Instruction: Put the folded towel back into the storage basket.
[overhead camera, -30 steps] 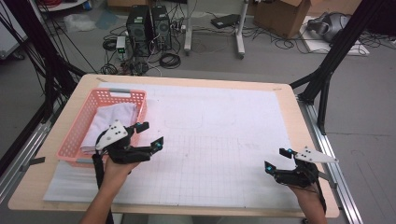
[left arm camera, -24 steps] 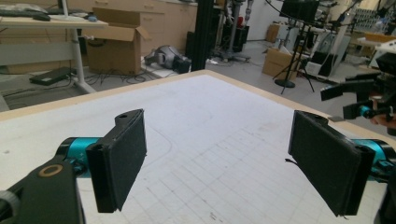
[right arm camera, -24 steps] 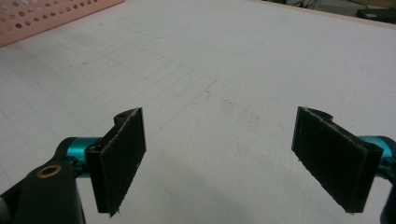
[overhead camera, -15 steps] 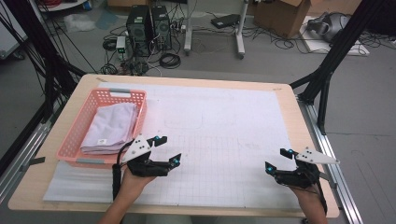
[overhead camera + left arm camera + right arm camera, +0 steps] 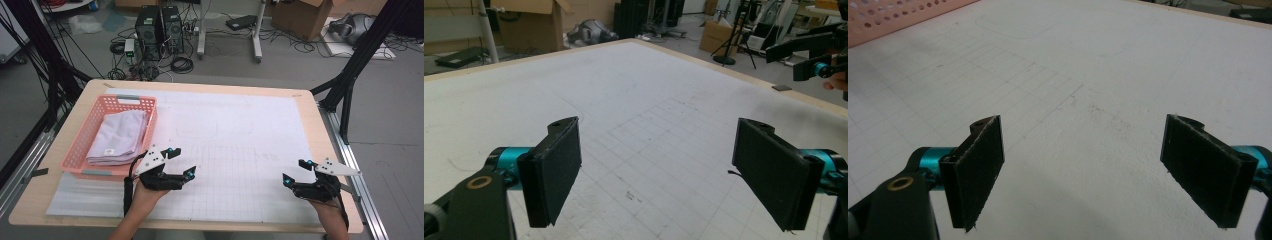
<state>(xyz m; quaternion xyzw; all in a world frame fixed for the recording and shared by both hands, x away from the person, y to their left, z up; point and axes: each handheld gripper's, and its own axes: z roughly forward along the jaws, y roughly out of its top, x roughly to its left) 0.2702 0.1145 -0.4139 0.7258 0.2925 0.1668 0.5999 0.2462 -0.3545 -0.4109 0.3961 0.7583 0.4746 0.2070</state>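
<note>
The folded towel is laid flat inside the pink basket at the left side of the counter. Its long axis runs away from the person, roughly parallel to the basket's long walls, with a small label seen near its closest corner. The basket is set close to the counter's left edge, on the white gridded mat. The left claw is held just beside the basket's near right corner, spread wide and pinching nothing, pointed toward the right. The right claw is held well apart from it, near the counter's right front corner, also spread wide and empty, pointed toward the left. Between the two claws a broad bare stretch of mat is left open.
</note>
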